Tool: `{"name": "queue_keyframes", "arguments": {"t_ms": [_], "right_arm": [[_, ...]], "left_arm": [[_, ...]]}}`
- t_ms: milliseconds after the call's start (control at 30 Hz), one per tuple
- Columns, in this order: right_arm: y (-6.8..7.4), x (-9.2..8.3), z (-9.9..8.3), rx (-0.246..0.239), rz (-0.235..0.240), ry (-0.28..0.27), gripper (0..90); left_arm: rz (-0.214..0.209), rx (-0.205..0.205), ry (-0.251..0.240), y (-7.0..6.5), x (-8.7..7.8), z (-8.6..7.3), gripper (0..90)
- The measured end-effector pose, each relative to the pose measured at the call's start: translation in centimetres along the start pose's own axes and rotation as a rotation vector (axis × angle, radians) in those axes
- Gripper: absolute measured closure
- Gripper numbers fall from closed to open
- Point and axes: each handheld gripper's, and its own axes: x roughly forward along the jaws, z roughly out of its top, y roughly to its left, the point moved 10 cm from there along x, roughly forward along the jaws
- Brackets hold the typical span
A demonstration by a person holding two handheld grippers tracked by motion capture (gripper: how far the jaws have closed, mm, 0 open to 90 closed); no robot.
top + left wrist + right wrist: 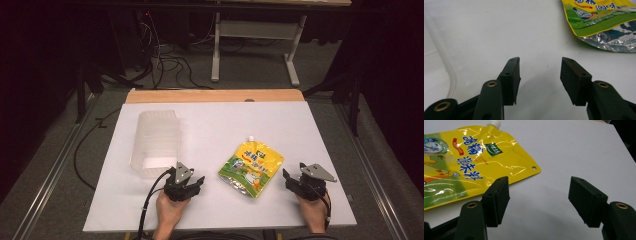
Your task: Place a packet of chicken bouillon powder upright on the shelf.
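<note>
A yellow and green spouted pouch (251, 167) lies flat on the white table (215, 125), its white cap pointing away from the person. My left gripper (196, 183) rests near the front edge, left of the pouch, open with nothing between its jaws. In the left gripper view the open gripper (540, 72) faces bare table, with the pouch (599, 17) at the upper right. My right gripper (289, 179) sits to the right of the pouch, open and empty. The right gripper view shows the open gripper (539, 195) with the pouch (469, 162) just beyond its left jaw.
A clear plastic container (156, 142) lies on the table's left side, just beyond my left gripper; its rim (441, 52) curves along the left of the left gripper view. A wooden strip (215, 95) edges the table's far side. Cables and a desk frame (255, 45) stand on the floor behind.
</note>
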Motion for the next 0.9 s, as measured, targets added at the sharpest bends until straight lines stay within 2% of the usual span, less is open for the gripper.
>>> {"name": "queue_keyframes", "arguments": {"t_ms": [433,900], "right_arm": [[0.03,-0.02,0.0,0.004,0.002,-0.002,33.2],[0.03,-0.02,-0.02,-0.005,0.003,0.001,32.6]], "left_arm": [[-0.008,0.0,0.006,-0.02,0.03,-0.05,49.1],[-0.003,0.003,0.004,-0.07,0.04,-0.04,44.3]]}}
